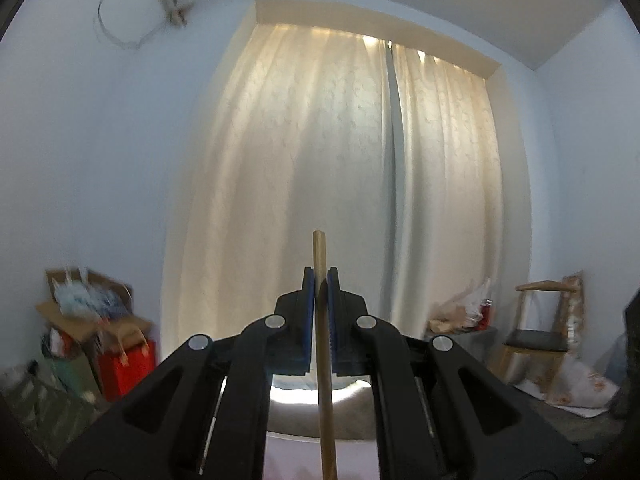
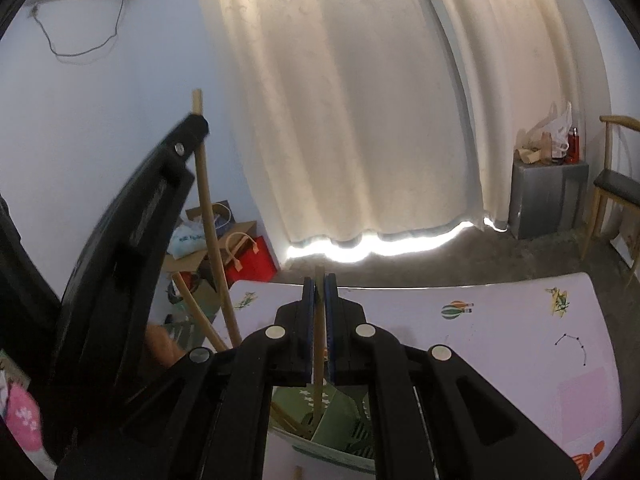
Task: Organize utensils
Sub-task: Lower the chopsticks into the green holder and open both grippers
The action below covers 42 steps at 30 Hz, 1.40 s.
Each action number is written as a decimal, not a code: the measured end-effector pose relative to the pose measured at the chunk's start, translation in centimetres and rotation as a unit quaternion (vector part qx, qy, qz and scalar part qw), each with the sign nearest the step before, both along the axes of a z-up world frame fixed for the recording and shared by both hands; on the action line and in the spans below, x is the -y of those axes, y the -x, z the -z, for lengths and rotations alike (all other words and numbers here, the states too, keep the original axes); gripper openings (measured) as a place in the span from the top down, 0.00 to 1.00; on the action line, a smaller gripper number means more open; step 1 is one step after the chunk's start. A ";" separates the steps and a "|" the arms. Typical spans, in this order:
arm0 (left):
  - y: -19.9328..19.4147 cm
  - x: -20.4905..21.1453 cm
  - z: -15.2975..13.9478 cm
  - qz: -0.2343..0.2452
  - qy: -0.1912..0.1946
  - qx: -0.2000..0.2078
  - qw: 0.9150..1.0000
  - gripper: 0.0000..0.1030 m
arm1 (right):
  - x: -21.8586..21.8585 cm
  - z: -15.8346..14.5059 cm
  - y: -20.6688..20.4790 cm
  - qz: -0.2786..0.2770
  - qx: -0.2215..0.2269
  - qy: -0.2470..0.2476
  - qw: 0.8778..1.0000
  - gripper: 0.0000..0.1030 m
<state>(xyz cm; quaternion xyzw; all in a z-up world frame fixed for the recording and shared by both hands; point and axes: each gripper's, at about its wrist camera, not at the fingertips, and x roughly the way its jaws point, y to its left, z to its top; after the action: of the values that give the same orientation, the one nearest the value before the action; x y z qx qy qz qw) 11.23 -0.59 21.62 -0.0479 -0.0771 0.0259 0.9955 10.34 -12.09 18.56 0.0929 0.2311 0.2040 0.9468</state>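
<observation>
Both grippers look identical: the left gripper (image 1: 320, 284) and right gripper (image 2: 319, 286) are chunky matte black plastic. Blue ribbed pads line the jaws, and round silver pivot screws sit just behind them, two per side.

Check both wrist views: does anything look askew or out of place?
One loose wooden stick leans slanted at the table's left edge. The sticks held by the left gripper and right gripper stand nearly upright.

The right tongs (image 2: 319, 280) clamp a wooden stick (image 2: 319, 360) above the green box (image 2: 332, 412) on the desk (image 2: 500, 344); the left tongs (image 2: 197, 122) grip another stick (image 2: 212, 232).
</observation>
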 end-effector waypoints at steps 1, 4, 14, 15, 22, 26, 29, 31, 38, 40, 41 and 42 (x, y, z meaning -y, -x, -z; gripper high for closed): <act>-0.1 0.3 -0.1 -0.003 -0.005 0.002 1.000 0.96 | 0.1 0.0 0.0 0.000 -0.003 -0.003 1.000 0.94; -0.9 0.2 0.2 -0.010 0.000 -0.011 1.000 0.96 | 0.4 0.1 -0.2 -0.003 -0.006 -0.010 1.000 0.94; -0.7 -2.8 2.4 0.019 0.035 -0.115 0.993 0.96 | 0.4 0.1 -0.5 0.002 -0.002 0.003 1.000 0.94; -0.1 -3.3 2.5 0.022 0.044 -0.118 0.992 0.96 | 0.4 0.2 -0.5 0.003 -0.001 0.004 1.000 0.94; 1.9 -5.5 0.3 0.029 0.063 -0.108 0.992 0.96 | 0.1 0.3 -0.6 0.005 0.001 0.007 1.000 0.94; 2.9 -5.8 -0.6 0.036 0.068 -0.097 0.992 0.96 | 0.1 0.3 -0.5 0.003 0.001 0.008 1.000 0.94; 3.2 -6.0 -0.8 0.046 0.079 -0.106 0.990 0.96 | -0.1 0.4 -0.4 0.002 0.003 0.016 1.000 0.94; 3.5 -6.4 -0.4 0.053 0.098 -0.117 0.987 0.96 | -0.2 0.4 -0.4 0.002 0.001 0.014 1.000 0.94; 2.6 -4.9 3.6 0.086 0.069 -0.219 0.969 0.96 | -0.1 0.4 -0.7 -0.003 -0.017 0.005 1.000 0.94; 3.6 -5.1 4.4 0.093 0.076 -0.229 0.966 0.91 | 0.5 0.4 -0.5 -0.002 -0.024 -0.009 1.000 0.93; 4.9 -5.4 4.5 0.100 0.081 -0.228 0.965 0.80 | 0.7 0.3 -0.5 -0.004 -0.025 -0.013 1.000 0.93; 6.1 -5.6 4.5 0.104 0.083 -0.226 0.965 0.68 | 1.0 0.2 -0.3 -0.006 -0.026 -0.017 1.000 0.93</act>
<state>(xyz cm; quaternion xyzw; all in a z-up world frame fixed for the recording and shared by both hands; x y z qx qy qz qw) 5.17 5.02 17.10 -0.1306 0.1573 -0.0610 0.9770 10.65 -13.09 18.38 0.1129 0.2522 0.2107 0.9377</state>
